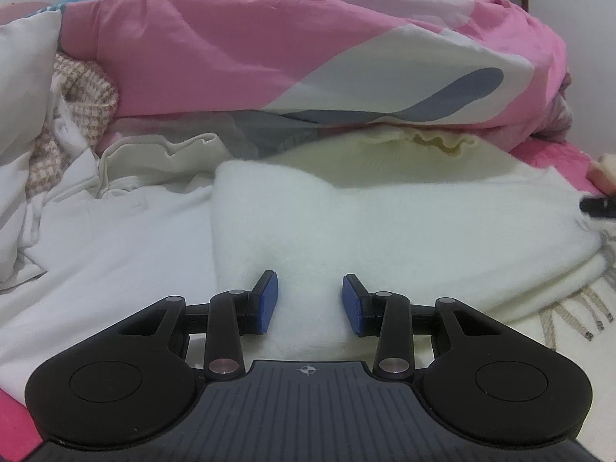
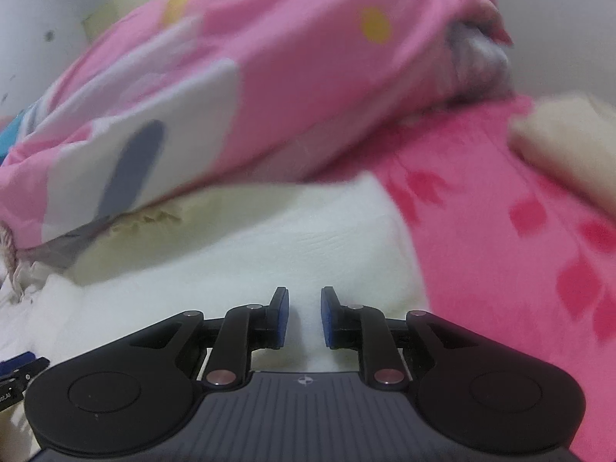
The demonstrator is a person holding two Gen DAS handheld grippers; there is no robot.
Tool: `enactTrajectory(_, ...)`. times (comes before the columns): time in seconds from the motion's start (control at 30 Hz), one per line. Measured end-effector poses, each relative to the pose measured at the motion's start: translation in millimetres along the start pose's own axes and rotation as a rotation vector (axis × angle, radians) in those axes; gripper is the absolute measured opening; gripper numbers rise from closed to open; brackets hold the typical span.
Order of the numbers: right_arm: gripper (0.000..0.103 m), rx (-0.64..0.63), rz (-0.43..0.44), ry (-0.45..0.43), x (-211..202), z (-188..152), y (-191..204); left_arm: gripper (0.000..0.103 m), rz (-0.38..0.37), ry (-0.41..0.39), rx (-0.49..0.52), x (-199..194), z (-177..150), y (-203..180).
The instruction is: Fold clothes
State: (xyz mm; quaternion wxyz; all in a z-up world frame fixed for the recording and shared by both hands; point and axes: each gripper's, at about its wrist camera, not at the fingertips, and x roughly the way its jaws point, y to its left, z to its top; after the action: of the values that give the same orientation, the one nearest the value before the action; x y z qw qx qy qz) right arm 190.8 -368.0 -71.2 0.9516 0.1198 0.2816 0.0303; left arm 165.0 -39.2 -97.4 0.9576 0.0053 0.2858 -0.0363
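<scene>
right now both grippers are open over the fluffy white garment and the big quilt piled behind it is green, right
Not quite: the quilt is pink with white and grey-blue patches, as the left wrist view shows. The rest holds: the left gripper and right gripper are both open over the fluffy white garment.

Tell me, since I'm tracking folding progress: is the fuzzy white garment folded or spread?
Folded. The fuzzy white garment shows stacked layers at its right edge and a doubled-over left edge. Both grippers are open above it.
</scene>
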Motion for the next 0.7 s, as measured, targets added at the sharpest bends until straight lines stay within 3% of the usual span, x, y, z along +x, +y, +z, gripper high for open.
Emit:
enactTrajectory(0.07,0.020,-0.017,-0.017,-0.025,3,6,2,0.038,0.000,-0.001,0.000,0,0,0)
enactTrajectory(0.17,0.022,-0.068,-0.109,-0.008,26,-4,-7,0.039,0.004,-0.001,0.005,-1,2,-1)
enactTrajectory(0.37,0.022,-0.053,-0.085,-0.025,29,-11,-16,0.039,0.012,-0.001,0.015,-3,5,-2)
enactTrajectory(0.57,0.022,-0.042,-0.075,-0.036,28,-13,-18,0.051,0.013,-0.081,0.032,-22,31,-10)
enactTrajectory(0.7,0.022,-0.042,-0.074,-0.038,28,-12,-18,0.056,0.044,-0.059,0.034,-2,53,-17)
